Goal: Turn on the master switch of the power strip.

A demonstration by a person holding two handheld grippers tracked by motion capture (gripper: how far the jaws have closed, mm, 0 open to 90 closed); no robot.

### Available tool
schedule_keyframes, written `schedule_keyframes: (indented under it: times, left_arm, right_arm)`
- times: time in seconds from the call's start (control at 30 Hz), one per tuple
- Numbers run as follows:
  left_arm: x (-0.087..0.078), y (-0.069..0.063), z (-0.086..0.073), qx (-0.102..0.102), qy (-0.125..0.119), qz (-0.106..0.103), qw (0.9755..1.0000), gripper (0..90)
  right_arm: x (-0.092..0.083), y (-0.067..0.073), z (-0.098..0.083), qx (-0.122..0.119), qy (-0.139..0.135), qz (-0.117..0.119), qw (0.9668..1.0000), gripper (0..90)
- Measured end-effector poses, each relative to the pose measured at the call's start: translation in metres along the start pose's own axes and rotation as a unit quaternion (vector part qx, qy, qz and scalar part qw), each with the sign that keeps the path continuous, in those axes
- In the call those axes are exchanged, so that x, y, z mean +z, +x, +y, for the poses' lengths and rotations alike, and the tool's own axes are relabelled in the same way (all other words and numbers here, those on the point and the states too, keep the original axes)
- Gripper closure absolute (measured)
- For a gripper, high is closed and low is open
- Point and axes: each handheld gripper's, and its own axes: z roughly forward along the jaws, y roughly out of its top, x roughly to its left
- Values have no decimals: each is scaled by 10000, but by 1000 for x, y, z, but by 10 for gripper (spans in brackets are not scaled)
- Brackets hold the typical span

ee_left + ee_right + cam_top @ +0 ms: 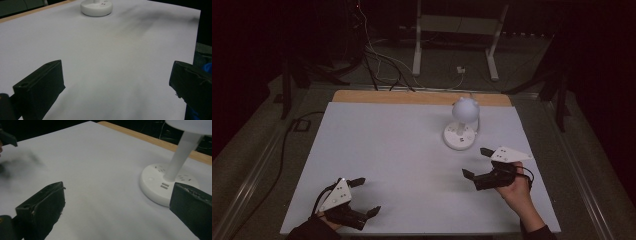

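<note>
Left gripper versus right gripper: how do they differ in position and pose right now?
The left gripper sits at the table's near left edge, far from the lamp; the right gripper is farther in, close beside the lamp's base. The left gripper points right and away from the person; the right gripper points left. Both are open, hold nothing, and touch no object.

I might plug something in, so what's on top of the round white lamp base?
The lamp base carries socket slots on its top face and a white stem rising to the round lamp head. The stem hides part of the top behind it.
</note>
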Motion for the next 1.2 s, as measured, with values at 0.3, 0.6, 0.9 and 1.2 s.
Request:
schedule_keyframes:
  times: [0.3, 0.6, 0.9, 1.2]
  left_arm:
    - [0, 0, 0, -25, -12, 9, 10000, 1]
    - [1, 0, 0, -27, -1, 10, 10000, 1]
    - [1, 0, 0, -46, -3, 21, 10000, 1]
    - [1, 1, 0, -58, -8, 30, 10000, 1]
  right_arm:
    - [4, -11, 7, 19, -71, -82, 9999, 2]
    - [13, -24, 12, 141, -97, -151, 9997, 2]
    - [21, -35, 16, 225, -71, -190, 9995, 2]
    - [30, -45, 18, 248, -80, -271, 9993, 2]
